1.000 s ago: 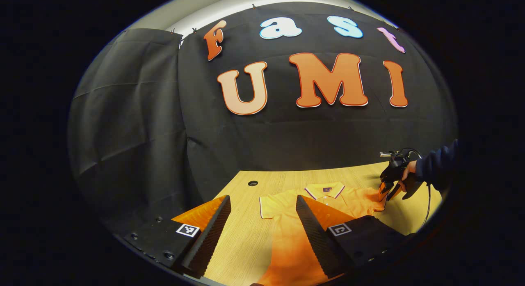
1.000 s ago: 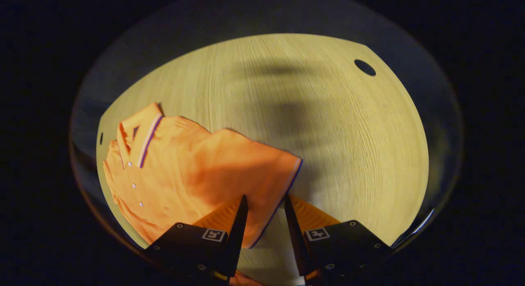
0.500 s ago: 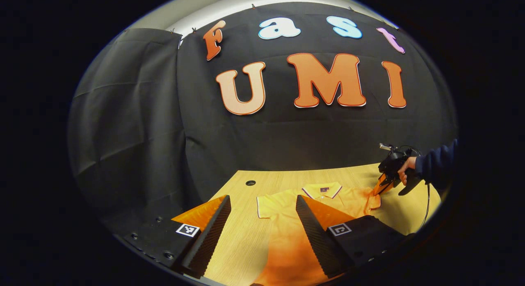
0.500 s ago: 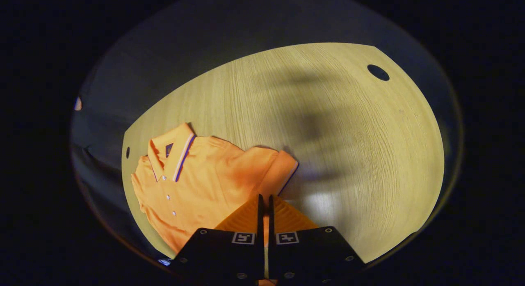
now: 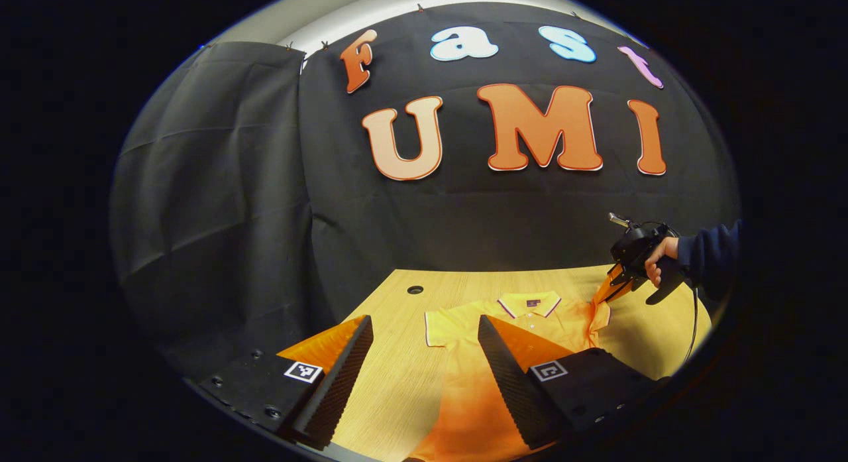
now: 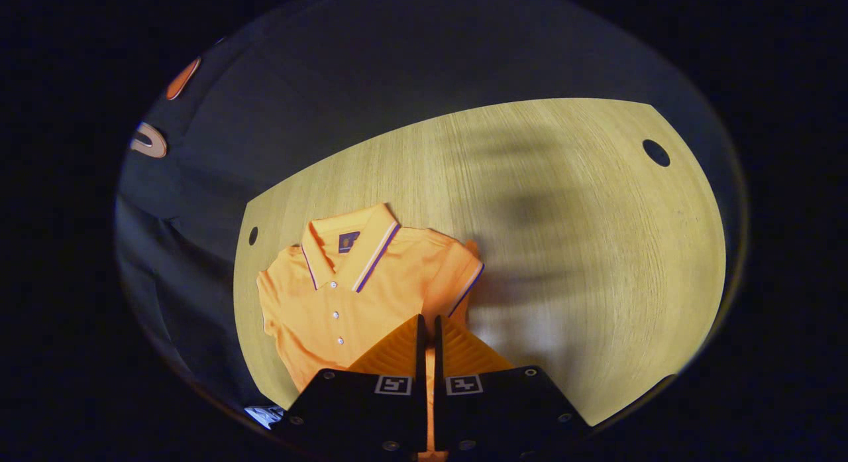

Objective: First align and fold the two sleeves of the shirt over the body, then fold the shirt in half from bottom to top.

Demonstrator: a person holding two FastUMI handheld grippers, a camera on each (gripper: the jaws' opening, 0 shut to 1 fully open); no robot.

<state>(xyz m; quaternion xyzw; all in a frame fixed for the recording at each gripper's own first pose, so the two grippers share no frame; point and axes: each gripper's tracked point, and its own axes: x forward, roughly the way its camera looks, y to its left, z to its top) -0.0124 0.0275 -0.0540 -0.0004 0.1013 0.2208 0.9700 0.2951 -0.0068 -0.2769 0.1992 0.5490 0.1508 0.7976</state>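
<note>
An orange polo shirt (image 6: 344, 296) with a striped collar lies face up on the wooden table (image 6: 563, 250). My right gripper (image 6: 427, 326) is shut on the edge of its sleeve (image 6: 460, 283), which hangs lifted off the wood. From the left gripper view that same gripper (image 5: 613, 286) holds the sleeve (image 5: 601, 306) raised at the shirt's (image 5: 530, 319) right side, with a hand (image 5: 656, 263) in a dark cuff around it. My left gripper (image 5: 424, 339) stands open above the table, near the other sleeve (image 5: 444, 326), nothing between its fingers.
The table has a round cable hole (image 5: 415, 289) near its far left corner and another hole (image 6: 656, 152) on the far right side. Black cloth walls close the booth behind and beside the table. A cable (image 5: 692, 329) hangs below the hand.
The right gripper closed on the sleeve's edge and lifted it up and toward the shirt's body. The left gripper stayed open, with only a slight shift of view.
</note>
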